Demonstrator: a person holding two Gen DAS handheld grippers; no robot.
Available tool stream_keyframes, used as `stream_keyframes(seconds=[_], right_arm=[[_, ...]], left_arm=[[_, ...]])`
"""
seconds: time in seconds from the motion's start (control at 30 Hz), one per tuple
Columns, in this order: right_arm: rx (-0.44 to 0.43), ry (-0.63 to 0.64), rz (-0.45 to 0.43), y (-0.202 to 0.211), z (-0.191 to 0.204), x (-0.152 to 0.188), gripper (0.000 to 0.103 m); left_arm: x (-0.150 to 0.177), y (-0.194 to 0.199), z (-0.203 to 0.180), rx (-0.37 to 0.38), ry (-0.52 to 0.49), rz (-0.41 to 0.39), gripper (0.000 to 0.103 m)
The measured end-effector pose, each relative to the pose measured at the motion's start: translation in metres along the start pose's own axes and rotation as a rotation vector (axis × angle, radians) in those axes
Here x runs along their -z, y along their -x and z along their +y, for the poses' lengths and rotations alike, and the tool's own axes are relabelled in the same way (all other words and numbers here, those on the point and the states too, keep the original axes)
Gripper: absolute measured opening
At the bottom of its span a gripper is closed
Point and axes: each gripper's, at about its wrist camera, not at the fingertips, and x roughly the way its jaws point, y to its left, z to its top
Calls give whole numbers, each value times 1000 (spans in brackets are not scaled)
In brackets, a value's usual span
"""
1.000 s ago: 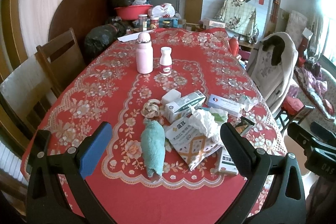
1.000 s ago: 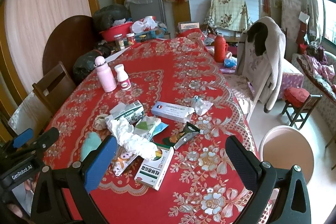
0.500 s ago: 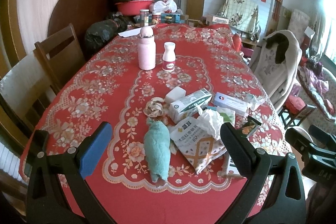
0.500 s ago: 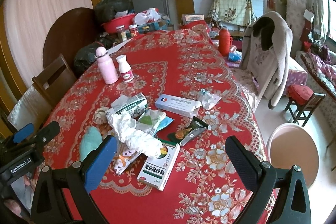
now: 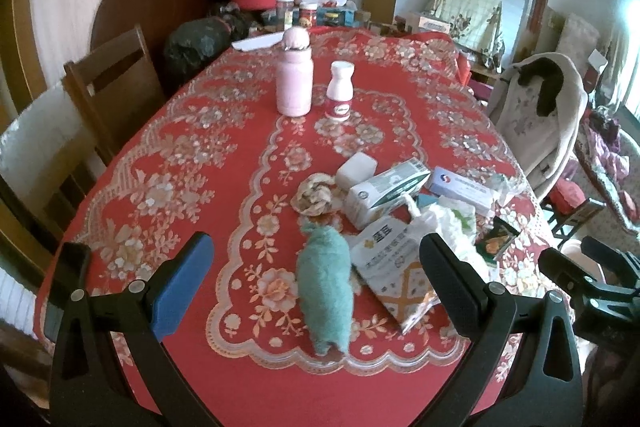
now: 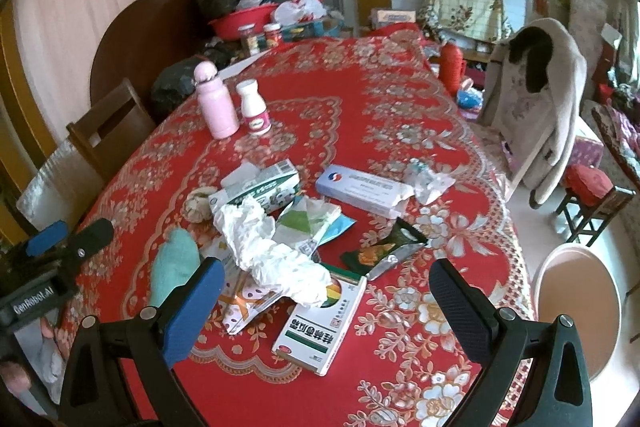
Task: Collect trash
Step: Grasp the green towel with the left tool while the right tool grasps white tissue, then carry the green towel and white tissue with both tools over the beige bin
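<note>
While you hold both grippers above the red floral tablecloth (image 5: 180,155), the fingers of each are spread wide and empty. Between your left gripper (image 5: 316,267) fingers lies a teal cloth (image 5: 326,291); a crumpled white tissue (image 6: 272,247) and green medicine box (image 6: 320,327) lie between your right gripper (image 6: 324,291) fingers.

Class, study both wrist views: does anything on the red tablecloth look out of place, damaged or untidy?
Yes. A heap of litter sits near the table's front edge: crumpled white tissue draped over torn wrappers, an opened blue medicine box and a green-striped box lying askew. The pink bottle and white bottle stand upright, tidy.
</note>
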Motion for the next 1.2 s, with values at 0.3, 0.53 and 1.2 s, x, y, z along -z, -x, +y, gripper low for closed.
stream_keyframes(seconds=[0.3, 0.53, 1.2], right_arm=[[-98, 40, 112, -44, 17, -3, 68], [-143, 112, 165, -73, 44, -3, 55], [-282, -163, 179, -70, -4, -28, 15]], left_arm=[[14, -20, 40, 49, -22, 133, 102], [16, -46, 32, 103, -69, 195, 102], [6, -104, 9, 246, -125, 365, 35]])
